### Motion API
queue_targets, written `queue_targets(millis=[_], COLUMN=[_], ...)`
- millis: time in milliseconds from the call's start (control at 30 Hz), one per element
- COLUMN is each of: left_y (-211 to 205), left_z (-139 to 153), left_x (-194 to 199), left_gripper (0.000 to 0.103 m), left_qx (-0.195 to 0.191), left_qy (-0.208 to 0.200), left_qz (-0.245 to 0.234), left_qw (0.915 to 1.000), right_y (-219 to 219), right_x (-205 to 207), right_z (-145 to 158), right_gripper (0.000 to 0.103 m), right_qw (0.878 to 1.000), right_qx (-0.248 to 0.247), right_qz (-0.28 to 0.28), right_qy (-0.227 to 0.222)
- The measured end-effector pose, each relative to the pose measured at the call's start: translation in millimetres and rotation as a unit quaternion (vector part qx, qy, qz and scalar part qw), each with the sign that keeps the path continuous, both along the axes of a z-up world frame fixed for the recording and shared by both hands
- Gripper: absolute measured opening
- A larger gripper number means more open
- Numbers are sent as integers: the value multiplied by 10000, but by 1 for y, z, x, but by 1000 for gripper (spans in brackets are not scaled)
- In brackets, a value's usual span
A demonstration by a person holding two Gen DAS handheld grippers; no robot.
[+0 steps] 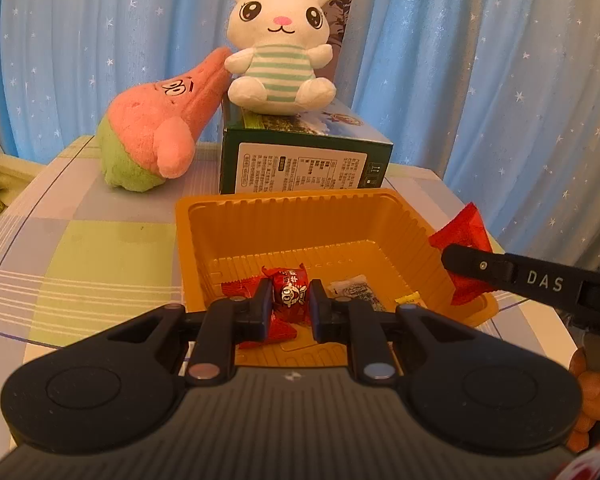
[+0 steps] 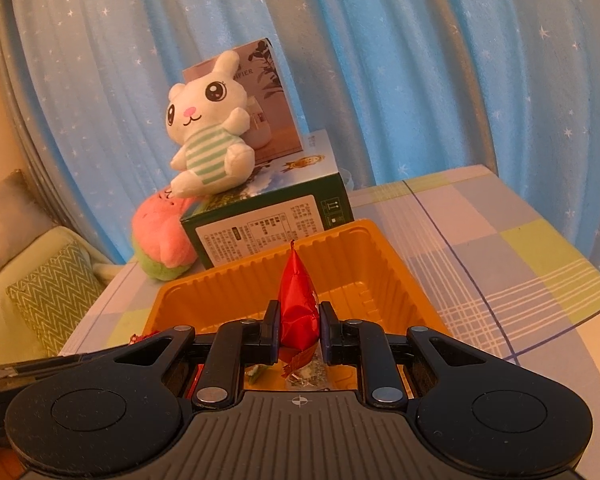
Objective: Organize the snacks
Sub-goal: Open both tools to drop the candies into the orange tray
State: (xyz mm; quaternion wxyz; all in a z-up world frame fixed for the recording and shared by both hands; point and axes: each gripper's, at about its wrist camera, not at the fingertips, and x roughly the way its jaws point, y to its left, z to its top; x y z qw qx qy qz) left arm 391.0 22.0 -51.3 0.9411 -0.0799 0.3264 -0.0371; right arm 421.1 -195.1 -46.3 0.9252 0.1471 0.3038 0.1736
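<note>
Snacks going into orange tray [image 1: 416, 216], both grippers loaded above it.
Left gripper [image 1: 290, 304] clenched on a red candy [image 1: 289, 293]; right gripper [image 2: 299, 322] clenched on a red packet [image 2: 298, 300]. Judged step: drop-off; next, open jaws over tray. Other snacks already lie inside. "DAS" reads on right gripper; green box [image 1: 300, 164] label print too small.
</note>
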Motion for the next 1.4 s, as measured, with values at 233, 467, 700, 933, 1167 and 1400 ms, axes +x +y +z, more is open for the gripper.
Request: queue_targets(millis=[233,467,700,933,1167,1400], left_y=[3,13,11,13,15,16], left_z=[-6,-3,-2,-4,-4,-5], left_x=[4,2,1,1,1,1], left_gripper=[33,33,33,33,34,34], left_qx=[23,-32,54,16,0,31], left_qy=[96,70,89,97,83,98], left_qz=[29,182,138,170,172,175], left_qw=[9999,9998,9999,9998,9998,9998], right_y=[3,-1,-5,-7,-6,-10], right_x=[-1,2,7,12,18,22], right_z=[-2,-3,-6,-8,-10,-18], right_gripper=[19,19,19,19,19,66], right_qw=[10000,10000,9998,9996,9994,9980], right_qx=[-26,65,150,175,284,583], right_qz=[62,-19,-116,-190,-184,-223], right_qy=[15,55,100,106,97,114])
